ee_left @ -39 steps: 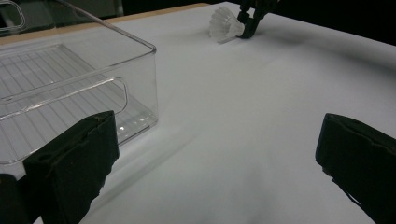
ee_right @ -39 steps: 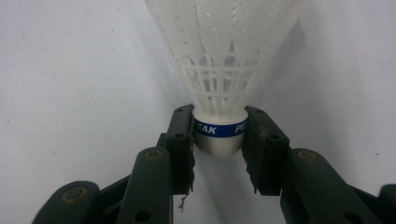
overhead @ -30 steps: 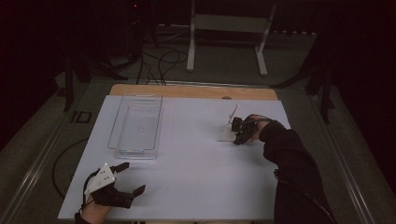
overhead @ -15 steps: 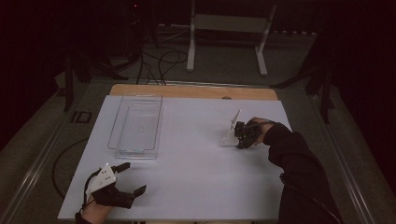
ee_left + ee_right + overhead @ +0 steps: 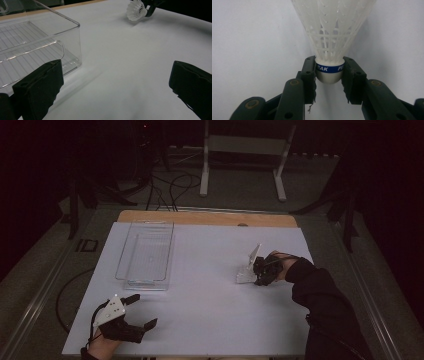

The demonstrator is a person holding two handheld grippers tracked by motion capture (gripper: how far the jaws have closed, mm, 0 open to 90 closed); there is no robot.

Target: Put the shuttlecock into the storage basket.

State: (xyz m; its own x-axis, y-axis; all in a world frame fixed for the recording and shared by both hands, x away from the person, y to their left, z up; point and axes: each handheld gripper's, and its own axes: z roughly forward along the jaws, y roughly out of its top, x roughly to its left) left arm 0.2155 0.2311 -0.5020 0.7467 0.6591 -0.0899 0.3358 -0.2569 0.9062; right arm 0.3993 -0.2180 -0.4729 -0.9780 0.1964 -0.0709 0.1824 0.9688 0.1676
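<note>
The right gripper [image 5: 329, 75] has its fingers [image 5: 308, 75] clenched on the cork base of a white shuttlecock [image 5: 330, 37], held just above the worktop [image 5: 210, 290] near its right edge, with the long axis running straight on from the fingers and the skirt pointing away from the hand. The clear bin [image 5: 145, 255] lies well apart toward the far left corner, so the carry likely runs leftward across the worktop. The left gripper [image 5: 137, 312], fingers released and empty, rests at the near left corner, just before the bin's near end
</note>
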